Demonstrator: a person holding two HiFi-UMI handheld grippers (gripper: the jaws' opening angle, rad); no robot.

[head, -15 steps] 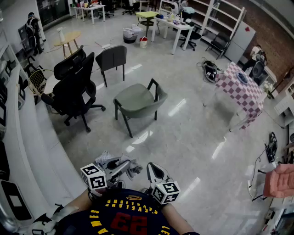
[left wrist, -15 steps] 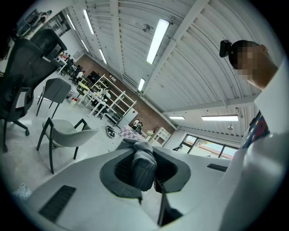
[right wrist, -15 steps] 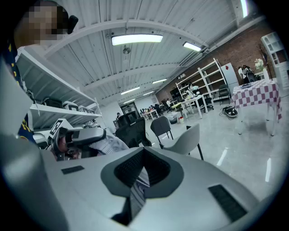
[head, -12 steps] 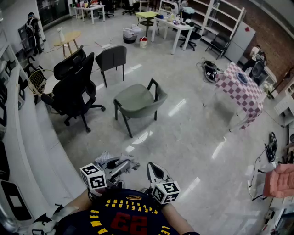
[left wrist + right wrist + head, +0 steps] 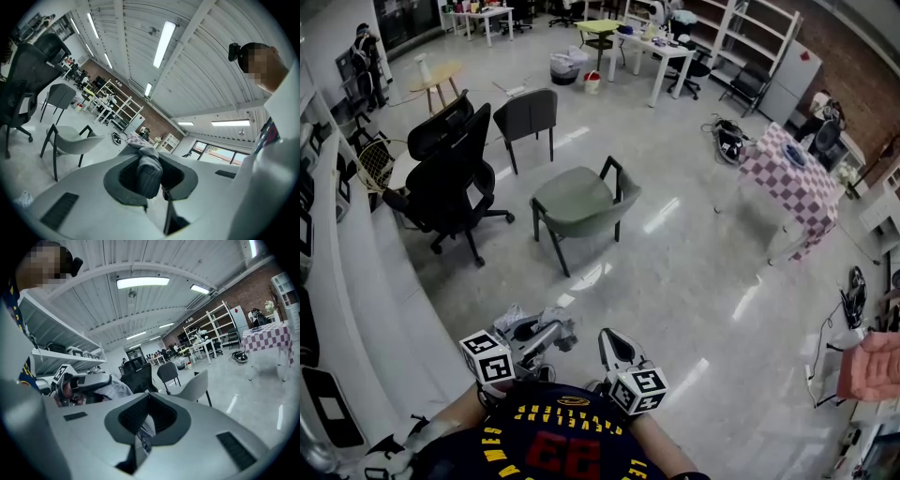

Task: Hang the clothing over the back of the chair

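- Glossy grey floor [image 5: 703, 272] fills most of the head view. We stand at its bottom edge, in a dark shirt [image 5: 567, 441] with yellow and red print.
- Long white table [image 5: 366, 272] runs up the left side of the room.
- Checkered table [image 5: 802, 183] stands at upper right, well apart from both grippers.
- Black office chair [image 5: 445, 183] is at left, just beside the long white table.
- Grey-green chair [image 5: 581, 199] is mid-floor, straight ahead of us and upright on dark legs. It is well apart from both grippers.
- Dark grey chair [image 5: 530, 114] stands further back, beyond the other two chairs.
- Pink cloth [image 5: 869, 366] is at the right edge. We can't tell what it lies on.
- Clothing [image 5: 150, 178] is grey and bunched, and it's in the left gripper, not on any chair. In the head view it sits low, close to our body, with folds spilling out on either side.
- Left gripper [image 5: 147, 161] is held about level, aimed toward the grey-green chair. Its fingers [image 5: 117, 180] are clamped on the clothing, with a roll of cloth wedged between the dark pads.
- Right gripper [image 5: 149, 397] is just beside the left one, tipped slightly down. Its fingers [image 5: 133, 413] are closed with tips meeting, and they grip nothing.
- Marker cubes: left cube [image 5: 487, 356] and right cube [image 5: 639, 391] sit at the near end of each gripper, right above our shirt.
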